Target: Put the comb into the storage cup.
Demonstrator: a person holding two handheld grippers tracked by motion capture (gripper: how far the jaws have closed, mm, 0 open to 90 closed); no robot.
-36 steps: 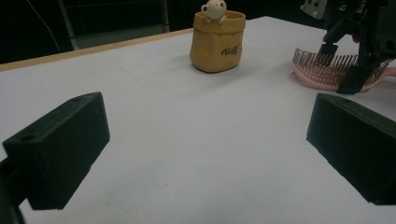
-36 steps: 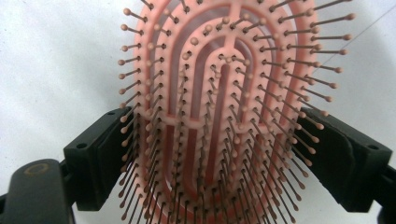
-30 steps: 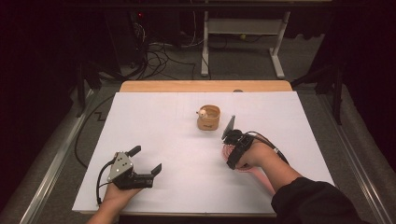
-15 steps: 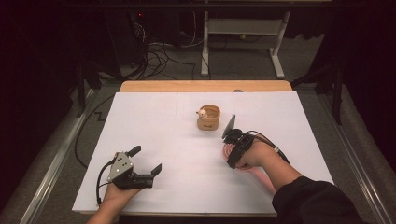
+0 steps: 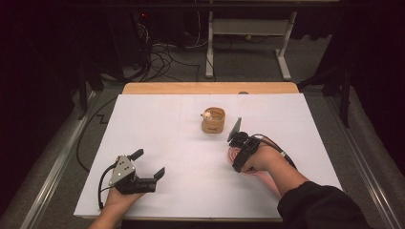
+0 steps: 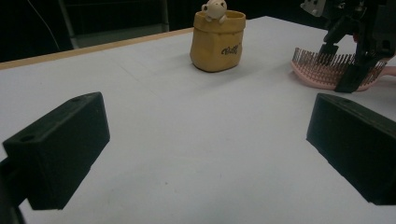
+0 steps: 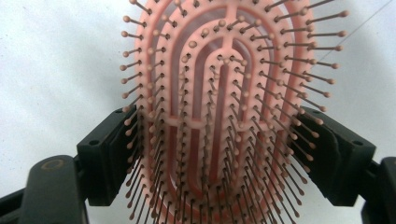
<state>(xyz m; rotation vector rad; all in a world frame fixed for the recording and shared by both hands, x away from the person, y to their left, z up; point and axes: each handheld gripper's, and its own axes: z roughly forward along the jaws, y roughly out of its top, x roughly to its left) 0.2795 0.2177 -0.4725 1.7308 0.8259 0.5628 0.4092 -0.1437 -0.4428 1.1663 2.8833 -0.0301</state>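
High view first: the right gripper (image 5: pixel 237 149) is down on a pink hairbrush (image 5: pixel 235 153) that lies on the white counter (image 5: pixel 157 124), just short of a tan pouch-shaped cup (image 5: pixel 213 120) with a small figure on its rim. From the right gripper view, the jaws sit either side of the brush head (image 7: pixel 224 116), touching or nearly touching its edges — whether they have fully clamped it I cannot tell. The brush looks flat on the counter, not lifted, so I judge the job is at the grasping stage; picking it up and carrying it anywhere is all left to do. The brush is an oval, vented paddle — bristles up, each tipped with a small ball. The left gripper (image 5: pixel 147 164) rests near the counter's front edge, well apart, jaws wide and holding nothing.
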